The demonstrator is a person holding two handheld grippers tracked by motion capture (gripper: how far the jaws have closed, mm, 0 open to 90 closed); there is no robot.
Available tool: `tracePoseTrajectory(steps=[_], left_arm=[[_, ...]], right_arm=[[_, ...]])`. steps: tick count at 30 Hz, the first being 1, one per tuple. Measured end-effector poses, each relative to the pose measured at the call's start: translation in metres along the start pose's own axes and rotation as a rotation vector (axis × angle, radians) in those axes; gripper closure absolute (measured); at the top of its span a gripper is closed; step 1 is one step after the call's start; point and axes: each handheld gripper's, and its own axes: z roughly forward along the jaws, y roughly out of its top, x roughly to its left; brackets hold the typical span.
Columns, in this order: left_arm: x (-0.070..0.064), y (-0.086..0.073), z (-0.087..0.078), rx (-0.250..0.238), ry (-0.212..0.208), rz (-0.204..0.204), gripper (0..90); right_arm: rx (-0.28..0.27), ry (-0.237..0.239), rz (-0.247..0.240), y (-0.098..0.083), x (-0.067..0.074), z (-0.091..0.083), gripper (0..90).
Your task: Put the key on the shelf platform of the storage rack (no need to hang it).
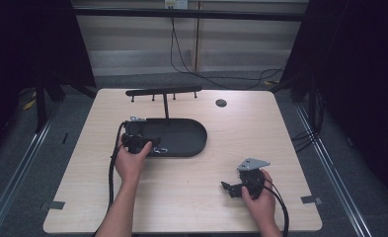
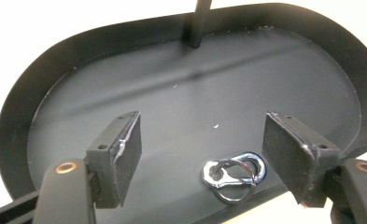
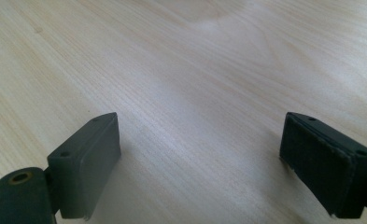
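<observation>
While my left gripper (image 2: 202, 154) hangs spread over the tray (image 2: 41, 102), the key ring (image 2: 234, 174) lies loose at its near rim, between the jaws nearer one pad. My right gripper (image 3: 200, 163) rests spread near the tabletop's (image 1: 191, 187) front-right corner.

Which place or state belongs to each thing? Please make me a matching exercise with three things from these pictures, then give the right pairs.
Column one:
1. key ring
2. left claw
3. right claw

Column two:
a. open above bare wooden table, nothing between its pads
b. lying flat in the black oval tray, near its front rim
c. open over the tray, with the silver ring lying between its pads, untouched

Right pairs: 1-b, 2-c, 3-a
</observation>
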Motion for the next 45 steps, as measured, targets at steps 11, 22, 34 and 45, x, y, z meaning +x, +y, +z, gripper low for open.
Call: tracePoseTrajectory(steps=[11, 22, 34, 45], left_arm=[[0.001, -0.003, -0.015, -0.030, -0.005, 0.006, 26.1], [0.002, -0.010, -0.025, -0.031, -0.011, 0.009, 26.2], [0.003, -0.027, -0.031, -0.010, -0.017, 0.032, 26.3], [0.004, -0.041, -0.038, -0.025, -0.017, 0.032, 26.3]], right_arm=[[0.000, 0.000, 0.000, 0.000, 0.000, 0.000, 11.7], [0.000, 0.000, 0.000, 0.000, 0.000, 0.000, 11.7], [0.000, 0.000, 0.000, 0.000, 0.000, 0.000, 11.7], [0.000, 0.000, 0.000, 0.000, 0.000, 0.000, 11.7]])
